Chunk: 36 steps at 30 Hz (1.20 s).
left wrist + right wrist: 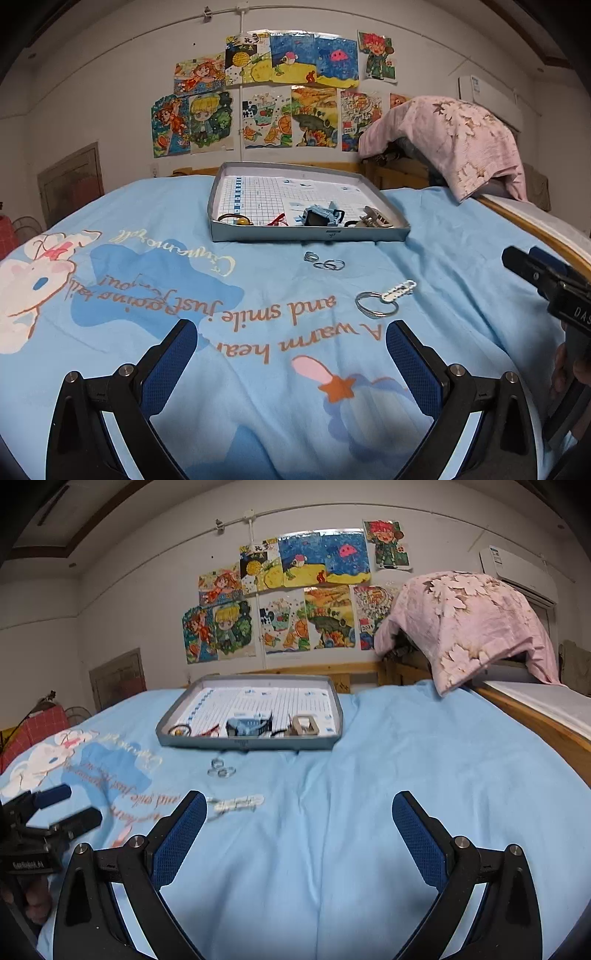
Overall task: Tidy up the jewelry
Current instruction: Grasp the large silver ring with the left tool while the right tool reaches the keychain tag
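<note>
A shallow grey box tray (310,233) (247,741) sits on the light blue bedspread and holds hair ties, a blue clip and a beige clip. Three small silver rings (325,260) (221,768) lie just in front of it. Nearer lies a silver bangle (376,304) with a white hair clip (400,288) (238,802) across it. My left gripper (291,350) is open and empty, low over the bedspread, short of the bangle. My right gripper (299,823) is open and empty, to the right of the clip. Each gripper shows at the edge of the other's view.
A pink floral cloth (450,144) (469,627) drapes over a wooden headboard at the right. A wooden bed rail (535,723) runs along the right side. Children's drawings (273,96) cover the back wall.
</note>
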Motion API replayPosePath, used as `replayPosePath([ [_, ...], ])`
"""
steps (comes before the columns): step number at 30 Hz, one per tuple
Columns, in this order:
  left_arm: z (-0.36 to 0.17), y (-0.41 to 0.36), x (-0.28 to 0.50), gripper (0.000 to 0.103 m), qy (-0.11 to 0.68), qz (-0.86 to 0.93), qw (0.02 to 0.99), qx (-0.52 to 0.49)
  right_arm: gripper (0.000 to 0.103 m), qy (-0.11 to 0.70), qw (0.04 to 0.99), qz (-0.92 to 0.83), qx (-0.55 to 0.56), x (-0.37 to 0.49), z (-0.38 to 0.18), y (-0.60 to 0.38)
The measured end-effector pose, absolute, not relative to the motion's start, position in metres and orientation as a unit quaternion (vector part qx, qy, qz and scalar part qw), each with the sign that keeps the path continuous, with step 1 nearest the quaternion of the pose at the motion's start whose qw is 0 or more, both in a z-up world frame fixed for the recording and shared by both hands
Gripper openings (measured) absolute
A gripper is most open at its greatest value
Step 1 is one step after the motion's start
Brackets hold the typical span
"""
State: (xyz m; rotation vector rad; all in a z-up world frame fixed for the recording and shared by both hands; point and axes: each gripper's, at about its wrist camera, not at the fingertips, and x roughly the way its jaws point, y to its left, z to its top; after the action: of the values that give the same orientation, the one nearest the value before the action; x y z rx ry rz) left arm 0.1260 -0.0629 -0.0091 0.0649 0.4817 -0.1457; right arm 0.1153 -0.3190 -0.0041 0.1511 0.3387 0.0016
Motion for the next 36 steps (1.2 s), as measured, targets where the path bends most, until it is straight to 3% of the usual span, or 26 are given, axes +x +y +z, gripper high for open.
replayPosePath([
  [9,-0.012,-0.079,0.147,0.103,0.249,-0.079,0.964,0.050,0.099,0.149,0.985,0.034,0.082,0.150,-0.005,-0.330],
  [14,-0.014,-0.086,0.158,0.089,0.257,-0.094,0.960,0.050,0.097,0.144,0.984,0.062,0.087,0.161,-0.006,-0.330],
  [16,-0.017,-0.090,0.164,0.073,0.265,-0.109,0.957,0.053,0.090,0.150,0.982,0.071,0.094,0.168,-0.009,-0.331],
  [18,-0.020,-0.095,0.170,0.063,0.272,-0.128,0.952,0.053,0.071,0.156,0.980,0.077,0.097,0.174,-0.011,-0.331],
  [22,-0.027,-0.103,0.187,0.047,0.305,-0.198,0.931,0.037,0.060,0.167,0.976,0.101,0.099,0.192,-0.016,-0.326],
  [26,-0.035,-0.107,0.205,0.046,0.338,-0.221,0.915,0.022,0.056,0.188,0.966,0.152,0.093,0.208,-0.026,-0.315],
  [29,-0.042,-0.110,0.215,0.036,0.355,-0.223,0.908,0.022,0.056,0.202,0.956,0.192,0.095,0.219,-0.034,-0.310],
  [32,-0.049,-0.113,0.225,0.032,0.370,-0.222,0.902,0.017,0.042,0.225,0.947,0.205,0.105,0.230,-0.043,-0.309],
  [36,-0.055,-0.111,0.233,0.031,0.385,-0.222,0.896,0.003,0.040,0.254,0.936,0.212,0.118,0.244,-0.055,-0.310],
])
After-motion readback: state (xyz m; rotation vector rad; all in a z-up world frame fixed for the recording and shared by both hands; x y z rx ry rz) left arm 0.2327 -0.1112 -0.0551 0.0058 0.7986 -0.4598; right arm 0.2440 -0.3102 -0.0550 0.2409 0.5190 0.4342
